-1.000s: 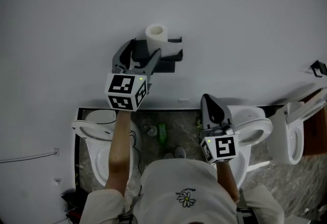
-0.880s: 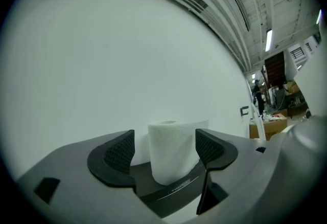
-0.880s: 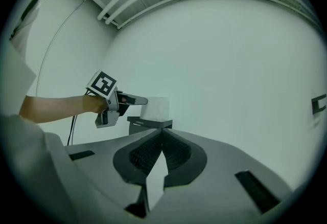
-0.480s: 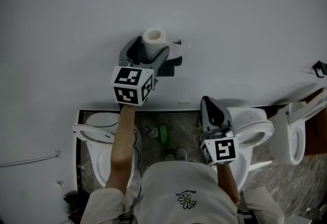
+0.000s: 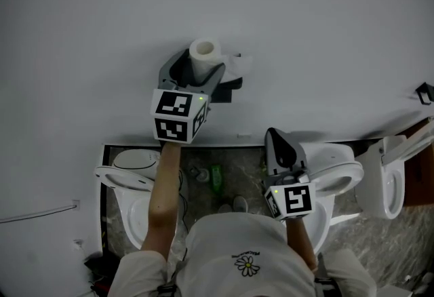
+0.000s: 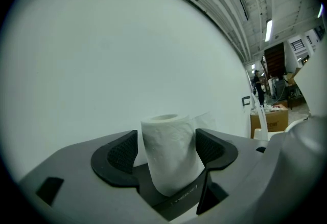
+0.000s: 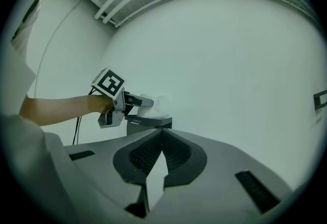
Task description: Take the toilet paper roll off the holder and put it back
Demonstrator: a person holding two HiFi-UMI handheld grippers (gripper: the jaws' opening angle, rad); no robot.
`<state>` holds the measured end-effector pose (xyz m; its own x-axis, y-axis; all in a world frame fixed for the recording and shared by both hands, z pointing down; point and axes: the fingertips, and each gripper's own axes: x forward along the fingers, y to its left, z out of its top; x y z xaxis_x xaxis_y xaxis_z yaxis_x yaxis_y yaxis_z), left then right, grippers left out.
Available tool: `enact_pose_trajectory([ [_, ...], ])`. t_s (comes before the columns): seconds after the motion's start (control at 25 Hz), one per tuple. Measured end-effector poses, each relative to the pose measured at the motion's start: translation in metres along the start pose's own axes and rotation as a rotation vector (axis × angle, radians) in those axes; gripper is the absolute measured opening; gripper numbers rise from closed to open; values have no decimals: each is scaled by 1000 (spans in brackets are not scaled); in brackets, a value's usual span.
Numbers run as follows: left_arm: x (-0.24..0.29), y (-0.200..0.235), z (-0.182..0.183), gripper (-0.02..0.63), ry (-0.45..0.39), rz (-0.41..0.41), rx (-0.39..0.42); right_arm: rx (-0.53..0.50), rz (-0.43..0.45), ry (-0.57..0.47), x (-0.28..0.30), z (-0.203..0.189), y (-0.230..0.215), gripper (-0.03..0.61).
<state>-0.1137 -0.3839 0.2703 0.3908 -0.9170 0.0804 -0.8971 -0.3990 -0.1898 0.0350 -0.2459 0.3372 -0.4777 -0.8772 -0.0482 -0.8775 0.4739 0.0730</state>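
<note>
A white toilet paper roll [image 5: 204, 55] stands upright on a black wall-mounted holder [image 5: 230, 82]. My left gripper [image 5: 196, 70] reaches up to it with a jaw on each side of the roll. In the left gripper view the roll [image 6: 171, 156] fills the space between the ribbed pads [image 6: 122, 154]. A thin gap shows at the left pad, so the jaws stand open around it. My right gripper [image 5: 277, 136] hangs lower right, away from the holder, with its pads [image 7: 176, 154] closed tip to tip on nothing. It looks toward the roll [image 7: 159, 108] and the holder [image 7: 148, 121].
The wall [image 5: 305, 31] behind the holder is plain white. Below stand a toilet at the left [image 5: 132, 173], one under my right gripper [image 5: 332, 160] and another at the far right [image 5: 386, 180]. A green bottle [image 5: 215, 177] lies on the stone floor.
My left gripper has moved up and right from beside the holder until its jaws straddle the roll. The right gripper has hardly moved.
</note>
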Motion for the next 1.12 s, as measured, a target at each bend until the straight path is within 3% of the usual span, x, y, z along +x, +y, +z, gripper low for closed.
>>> enact_pose_trajectory([
  [0.16, 2, 5, -1, 347, 30, 29, -20, 6, 2, 1, -1, -2, 2, 9],
  [0.24, 3, 9, -1, 302, 38, 45, -28, 8, -1, 4, 0, -3, 3, 9],
  [0.52, -4, 17, 6, 293, -35, 52, -101, 9, -9, 14, -3, -6, 2, 9],
  [0.76, -13, 27, 31, 291, -91, 77, -60, 14, -32, 33, -4, -5, 0, 9],
  [1.12, -58, 21, 78, 290, -222, 95, -16, -14, -5, -32, -3, 12, 8, 9],
])
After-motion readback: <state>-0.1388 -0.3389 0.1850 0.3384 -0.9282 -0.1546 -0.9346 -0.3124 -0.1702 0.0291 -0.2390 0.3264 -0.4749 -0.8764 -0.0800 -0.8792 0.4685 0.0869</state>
